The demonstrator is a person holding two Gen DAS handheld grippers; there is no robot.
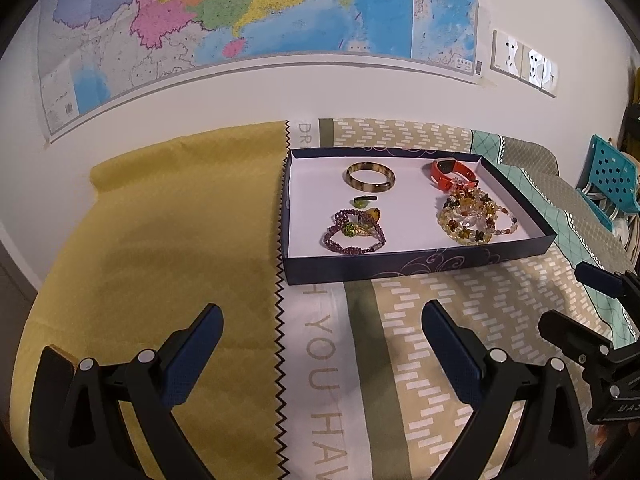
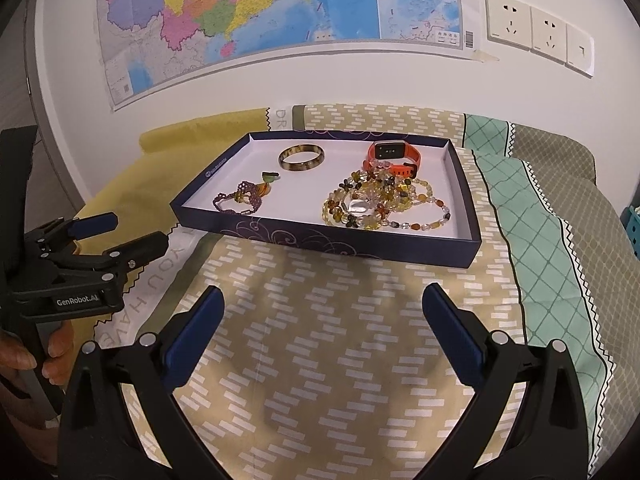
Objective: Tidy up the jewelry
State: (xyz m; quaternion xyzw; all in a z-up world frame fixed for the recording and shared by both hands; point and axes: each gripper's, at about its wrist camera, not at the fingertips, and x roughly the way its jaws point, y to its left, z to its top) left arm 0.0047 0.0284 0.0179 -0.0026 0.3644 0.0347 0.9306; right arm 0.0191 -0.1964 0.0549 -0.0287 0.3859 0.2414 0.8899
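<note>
Both tools [image 1: 322, 328] [image 2: 322, 312] spread wide, empty, before navy tray [image 2: 324, 242] of tangled amber beads [image 2: 372, 204].

wall map [image 2: 240, 12] | wall sockets [image 2: 536, 32] | yellow cloth [image 1: 160, 240] | patterned bedsheet [image 2: 320, 340] | blue basket [image 1: 612, 176]

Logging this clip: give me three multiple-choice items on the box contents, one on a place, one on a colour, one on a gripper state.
1. Where does the bangle lie?
A. in the box
B. on the yellow cloth
C. in a gripper

2. What colour is the watch strap?
A. blue
B. orange
C. white

3. How is the right gripper?
A. shut on beads
B. shut, empty
C. open

Key: 1 A, it rests on the box's white floor. 2 B, the strap is orange. 3 C, its fingers stand wide apart with nothing between.
</note>
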